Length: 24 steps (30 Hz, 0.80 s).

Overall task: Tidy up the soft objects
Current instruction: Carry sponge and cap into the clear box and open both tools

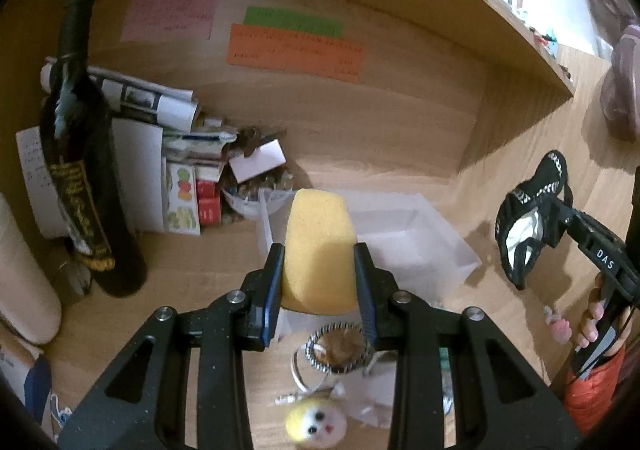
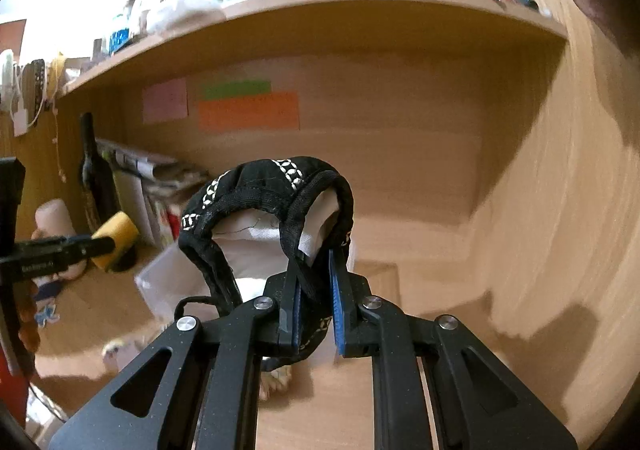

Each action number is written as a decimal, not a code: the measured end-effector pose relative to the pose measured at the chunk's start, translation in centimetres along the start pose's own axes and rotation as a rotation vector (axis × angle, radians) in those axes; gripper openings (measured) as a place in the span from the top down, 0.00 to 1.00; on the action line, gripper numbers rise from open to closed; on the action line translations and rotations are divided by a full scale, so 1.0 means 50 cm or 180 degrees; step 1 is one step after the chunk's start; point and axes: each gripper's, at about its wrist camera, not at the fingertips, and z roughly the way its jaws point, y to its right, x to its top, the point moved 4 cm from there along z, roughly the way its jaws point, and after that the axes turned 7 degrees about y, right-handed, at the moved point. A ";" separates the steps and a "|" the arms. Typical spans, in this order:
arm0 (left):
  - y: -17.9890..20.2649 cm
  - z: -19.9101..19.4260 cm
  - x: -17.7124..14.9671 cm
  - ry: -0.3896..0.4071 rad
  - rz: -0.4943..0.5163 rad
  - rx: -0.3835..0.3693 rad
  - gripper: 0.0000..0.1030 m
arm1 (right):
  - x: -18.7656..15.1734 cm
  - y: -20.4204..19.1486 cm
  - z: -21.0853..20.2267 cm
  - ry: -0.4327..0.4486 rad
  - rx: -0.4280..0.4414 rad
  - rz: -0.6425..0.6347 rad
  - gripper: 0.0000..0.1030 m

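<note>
My left gripper (image 1: 319, 254) is shut on a yellow sponge (image 1: 320, 250) and holds it above the near edge of a clear plastic box (image 1: 404, 242) on the wooden desk. My right gripper (image 2: 314, 274) is shut on a black fabric item with a white lining (image 2: 264, 210) and holds it in the air; it also shows in the left wrist view (image 1: 528, 214) to the right of the box. The sponge shows at the left of the right wrist view (image 2: 116, 234). A small yellow and white plush toy (image 1: 316, 424) lies on the desk below my left gripper.
A dark wine bottle (image 1: 80, 154) stands at the left beside stacked papers and boxes (image 1: 160, 154). A white roll (image 1: 24, 274) stands further left. A round metal-rimmed item (image 1: 336, 348) lies under my left gripper. A shelf (image 2: 320, 14) overhangs the desk.
</note>
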 end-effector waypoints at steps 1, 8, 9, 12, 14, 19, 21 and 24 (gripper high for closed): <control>0.002 0.007 0.004 0.0002 -0.0001 -0.0001 0.68 | 0.009 -0.003 0.008 0.0024 0.0004 -0.0012 0.89; 0.001 0.070 0.022 -0.0084 -0.0032 0.0013 0.67 | 0.019 -0.008 0.074 -0.0014 0.0011 -0.0038 0.89; -0.001 0.084 0.022 -0.0130 -0.0040 0.0009 0.67 | 0.015 -0.009 0.086 -0.0049 0.0017 -0.0030 0.89; -0.005 0.114 0.014 -0.0244 -0.0018 0.0042 0.67 | 0.001 -0.010 0.130 -0.0193 0.0039 -0.0009 0.89; -0.006 0.135 0.005 -0.0326 0.0022 0.0070 0.67 | -0.010 -0.015 0.158 -0.0298 0.0038 -0.0041 0.89; -0.003 0.192 -0.020 -0.0602 0.0143 0.0090 0.67 | -0.050 -0.029 0.221 -0.0608 0.0095 -0.0138 0.89; 0.002 0.210 -0.028 -0.0685 0.0211 0.0099 0.67 | -0.070 -0.036 0.243 -0.0764 0.0150 -0.0163 0.89; 0.009 0.233 -0.041 -0.0783 0.0317 0.0118 0.67 | -0.100 -0.044 0.268 -0.0974 0.0214 -0.0192 0.89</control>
